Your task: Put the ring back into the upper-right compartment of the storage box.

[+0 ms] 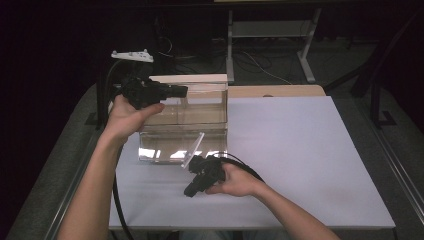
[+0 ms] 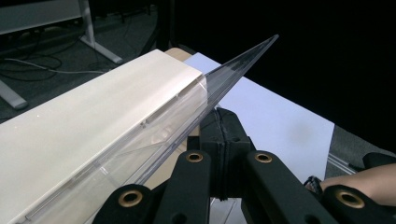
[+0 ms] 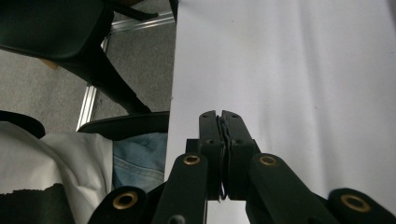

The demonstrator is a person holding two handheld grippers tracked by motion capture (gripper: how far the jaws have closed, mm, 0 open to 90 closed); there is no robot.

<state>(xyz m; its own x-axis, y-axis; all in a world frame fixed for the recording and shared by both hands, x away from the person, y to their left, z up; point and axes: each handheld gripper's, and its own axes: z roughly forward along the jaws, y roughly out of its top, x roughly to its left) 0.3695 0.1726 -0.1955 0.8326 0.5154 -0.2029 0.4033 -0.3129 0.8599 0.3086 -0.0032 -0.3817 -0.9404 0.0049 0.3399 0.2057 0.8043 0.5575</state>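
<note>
Toward ten o'clock on the white rectangular tabletop sheet, a clear acrylic box with a pale cream top panel is standing, its hinged transparent front flap tilting outward at the near side. The left gripper, held in the person's left hand, is reaching in from nine o'clock at the box's upper far edge, probably to steady the box or work its lid. The right gripper, in the right hand, is resting low on the sheet at six o'clock of the box, just beside the open flap and pointing back toward the person, seemingly idle and waiting. The left gripper view is showing what the high view cannot: its black jaws are pressed together with nothing visibly between them, tucked just under a raised clear panel beside the cream top panel, near or touching it. The right gripper view is showing its own jaws likewise closed and empty over bare white sheet, with blue denim and a black chair base beyond the table edge.
</note>
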